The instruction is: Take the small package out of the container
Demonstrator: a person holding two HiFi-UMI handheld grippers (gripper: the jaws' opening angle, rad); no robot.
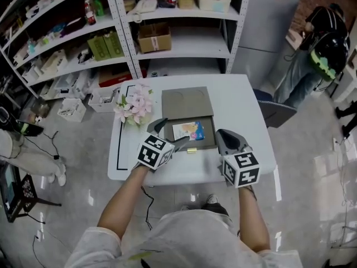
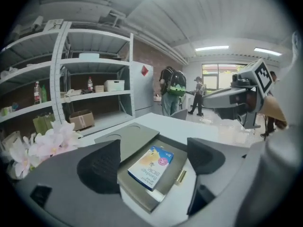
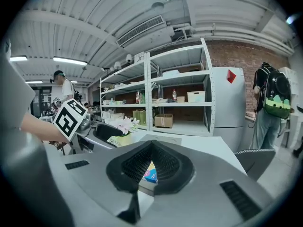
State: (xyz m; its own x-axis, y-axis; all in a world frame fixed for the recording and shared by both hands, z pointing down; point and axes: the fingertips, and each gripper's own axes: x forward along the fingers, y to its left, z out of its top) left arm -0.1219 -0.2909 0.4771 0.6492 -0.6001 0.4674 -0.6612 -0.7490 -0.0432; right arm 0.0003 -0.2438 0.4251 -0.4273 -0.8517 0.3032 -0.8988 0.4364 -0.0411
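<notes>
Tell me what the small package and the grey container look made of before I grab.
Small blue-and-white rectangular package: looks like printed cardboard, lightly glossy, with crisp folded edges and flat faces. Flat grey open-lidded container: probably rigid board with a matte covering, as it shows no glare. The small gold clasp at its front looks like metal.

Left of the flat grey open container [image 1: 210,132], mid-frame, pink artificial flowers [image 1: 134,108] block approach; the white table [image 1: 245,110] rightward lies open.
</notes>
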